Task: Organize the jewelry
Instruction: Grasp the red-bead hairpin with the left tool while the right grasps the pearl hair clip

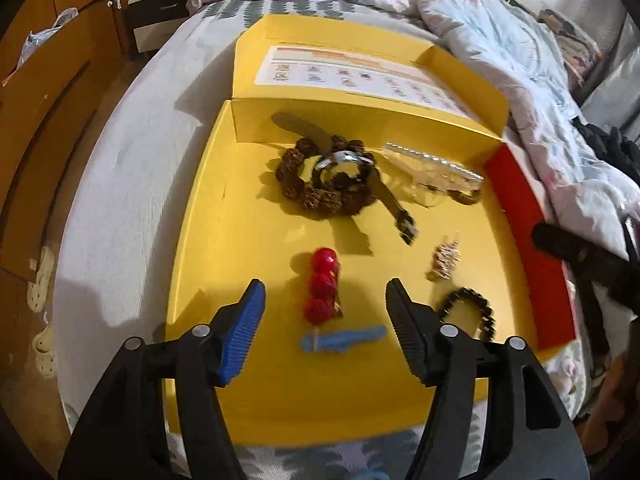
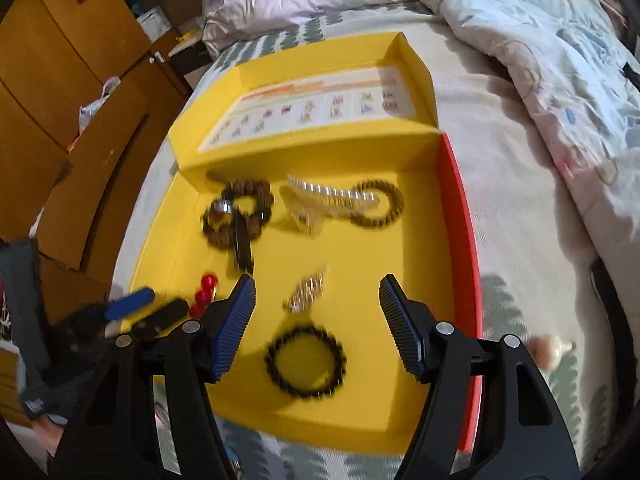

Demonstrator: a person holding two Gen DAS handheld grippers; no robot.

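Note:
A yellow box (image 1: 224, 240) lies open on the bed, seen in both views (image 2: 400, 264). In it lie a brown bead bracelet (image 1: 320, 196) with a watch (image 1: 340, 160) across it, a clear hair clip (image 1: 432, 160), a small gold piece (image 1: 444, 260), a black bead bracelet (image 1: 476, 312) and a red-bead hairpin (image 1: 322, 284) with a blue clip (image 1: 344, 338). My left gripper (image 1: 325, 300) is open, its jaws either side of the red beads. My right gripper (image 2: 316, 294) is open above the gold piece (image 2: 306, 292) and black bracelet (image 2: 306, 362).
The box's lid (image 1: 352, 68) with a printed sheet lies flat behind it. A rumpled quilt (image 2: 540, 40) covers the bed's right side. Wooden cabinets (image 2: 60, 80) stand at left. A second tan bead bracelet (image 2: 380, 204) lies by the hair clip. A small pink-white object (image 2: 550, 352) lies outside the box.

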